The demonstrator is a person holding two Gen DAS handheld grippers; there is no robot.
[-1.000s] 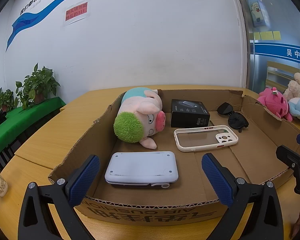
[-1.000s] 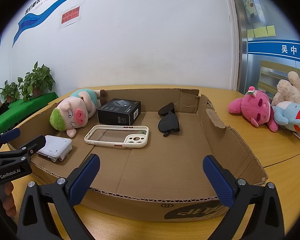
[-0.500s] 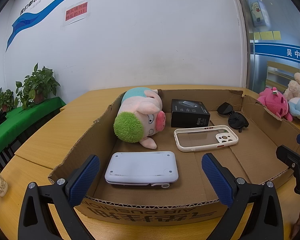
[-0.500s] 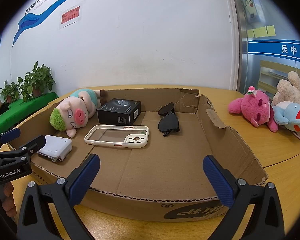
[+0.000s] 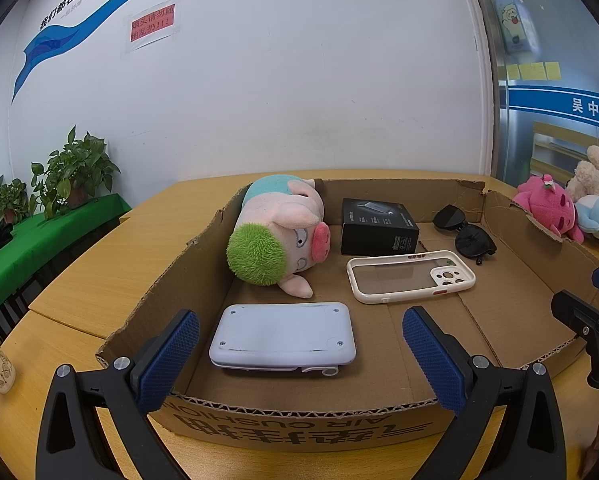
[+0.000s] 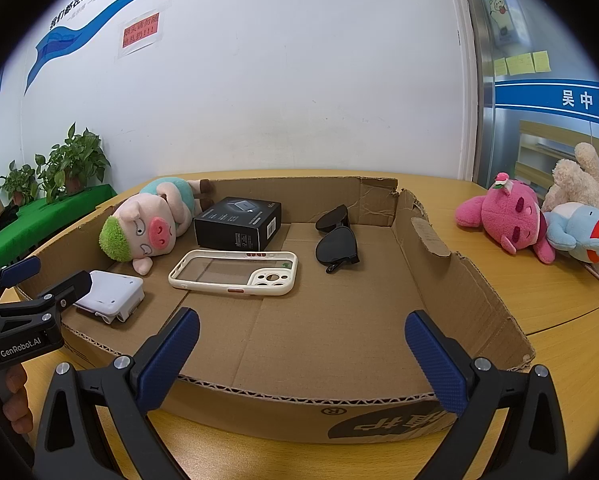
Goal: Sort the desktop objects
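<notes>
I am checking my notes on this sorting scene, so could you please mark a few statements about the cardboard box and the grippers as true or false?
1. The sunglasses lie inside the cardboard box. True.
2. The left gripper grips the white device. False: it is open and holds nothing.
3. The phone case stands upright. False: it lies flat.
4. The right gripper is open. True.
5. The pig toy lies in the box. True.
</notes>
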